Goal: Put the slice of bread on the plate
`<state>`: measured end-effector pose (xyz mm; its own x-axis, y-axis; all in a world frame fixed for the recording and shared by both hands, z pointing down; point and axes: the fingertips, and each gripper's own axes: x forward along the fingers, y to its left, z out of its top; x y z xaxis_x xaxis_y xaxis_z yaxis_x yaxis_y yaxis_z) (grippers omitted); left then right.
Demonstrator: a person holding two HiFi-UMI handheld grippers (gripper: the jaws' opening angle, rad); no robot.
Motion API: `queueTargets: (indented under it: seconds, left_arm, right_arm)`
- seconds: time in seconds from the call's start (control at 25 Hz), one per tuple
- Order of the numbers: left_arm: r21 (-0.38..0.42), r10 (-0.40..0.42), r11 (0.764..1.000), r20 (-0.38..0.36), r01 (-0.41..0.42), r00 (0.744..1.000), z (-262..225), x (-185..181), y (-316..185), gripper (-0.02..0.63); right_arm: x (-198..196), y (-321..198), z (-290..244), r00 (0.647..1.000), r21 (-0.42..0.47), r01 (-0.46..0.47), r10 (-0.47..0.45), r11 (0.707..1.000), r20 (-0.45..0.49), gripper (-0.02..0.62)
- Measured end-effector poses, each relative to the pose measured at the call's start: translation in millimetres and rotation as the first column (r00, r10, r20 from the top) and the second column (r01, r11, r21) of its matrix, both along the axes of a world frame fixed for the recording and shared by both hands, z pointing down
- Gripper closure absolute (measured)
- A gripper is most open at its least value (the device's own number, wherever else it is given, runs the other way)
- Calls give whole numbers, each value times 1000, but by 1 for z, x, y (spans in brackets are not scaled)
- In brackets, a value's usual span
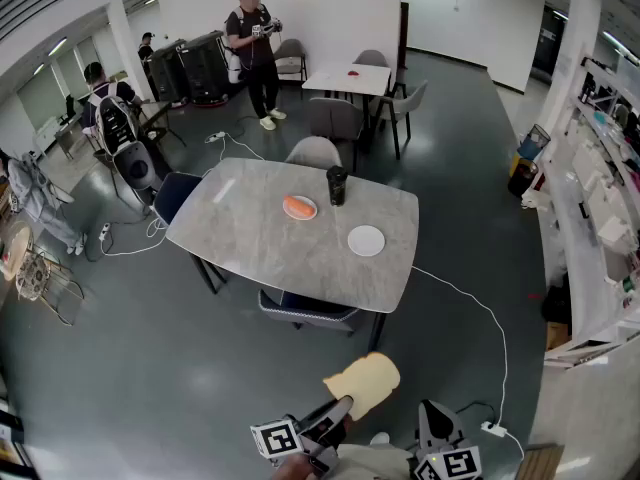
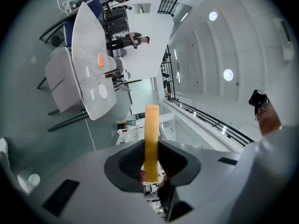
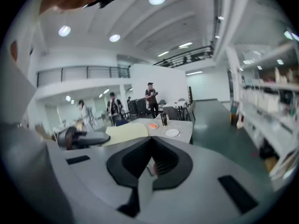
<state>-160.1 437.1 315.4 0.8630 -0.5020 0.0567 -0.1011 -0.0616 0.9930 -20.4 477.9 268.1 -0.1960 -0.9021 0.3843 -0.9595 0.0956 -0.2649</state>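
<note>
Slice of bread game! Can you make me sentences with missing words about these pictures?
1. The gripper clamping the pale yellow slice of bread is the ___ one.
2. In the head view, the round white plate right of the tall black cup holds ___.
3. The food left of that cup is coloured ___.
Missing words: left; nothing; orange.

The slice of bread point(image 1: 365, 383) stands between the left gripper's point(image 1: 338, 411) fingers point(image 2: 127, 164); the table point(image 1: 250, 243), bearing the plate point(image 1: 366, 240), lies well ahead.
</note>
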Motion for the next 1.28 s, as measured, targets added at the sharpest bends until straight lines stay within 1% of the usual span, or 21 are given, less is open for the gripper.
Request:
queueTargets:
  seconds: [0.08, 0.2, 0.24, 0.36, 0.48, 0.52, 0.6, 0.64, 0.76, 0.88, 0.92, 1.0, 1.04, 1.08, 1.16, 1.24, 1.28]
  left_arm:
    - [21, -38, 999, 27, 37, 999, -8, 24, 2, 514]
    - [119, -64, 992, 113, 50, 992, -16, 41, 12, 514]
    - [123, -78, 990, 128, 62, 989, -17, 43, 15, 514]
    - [56, -125, 991, 118, 119, 985, -15, 50, 26, 514]
    - [-1, -166, 986, 80, 167, 983, -14, 59, 46, 514]
    - [5, -175, 984, 86, 175, 981, -14, 61, 52, 514]
    - [49, -183, 983, 143, 178, 973, -11, 61, 62, 514]
    - [52, -194, 981, 160, 188, 968, -9, 59, 65, 514]
    - [17, -240, 971, 134, 240, 961, -5, 60, 80, 514]
    - [22, -262, 965, 160, 262, 952, 5, 61, 89, 514]
    - [1, -272, 961, 156, 275, 950, 7, 63, 91, 514]
    - [-51, -289, 954, 122, 297, 950, 8, 69, 93, 514]
    - [-60, -289, 953, 116, 297, 950, 8, 72, 93, 514]
    - [-58, -284, 955, 120, 292, 951, 8, 72, 91, 514]
    - [-29, -264, 962, 156, 271, 952, 12, 71, 83, 514]
    - [0, -247, 968, 192, 252, 950, 16, 68, 66, 514]
    - [3, -244, 969, 197, 248, 950, 17, 67, 57, 514]
  right_arm:
    - [22, -6, -2, 998, 30, -35, 34, 999, 58, 591]
    - [46, 2, -14, 996, 83, -59, 53, 995, 71, 591]
    - [50, 6, -13, 996, 91, -57, 50, 994, 71, 591]
    - [56, 15, 2, 996, 64, -31, 26, 997, 83, 591]
    - [54, 26, 6, 992, 47, 36, -41, 998, 123, 591]
    - [54, 29, 1, 989, 59, 61, -68, 996, 128, 591]
    - [54, 34, -9, 985, 96, 113, -124, 989, 118, 591]
    - [52, 36, -11, 983, 111, 140, -152, 984, 108, 591]
    - [51, 45, -12, 975, 137, 197, -208, 971, 77, 591]
    - [61, 56, 2, 975, 139, 210, -218, 968, 46, 591]
    - [65, 58, 7, 976, 129, 207, -214, 970, 47, 591]
    - [72, 63, 16, 977, 107, 198, -206, 974, 63, 591]
    - [75, 63, 16, 977, 98, 197, -204, 975, 61, 591]
    - [77, 61, 14, 978, 90, 196, -202, 976, 52, 591]
    - [80, 52, 13, 980, 81, 190, -194, 978, 42, 591]
    - [81, 37, 14, 982, 79, 179, -183, 981, 41, 591]
    - [81, 28, 15, 983, 77, 175, -178, 982, 40, 591]
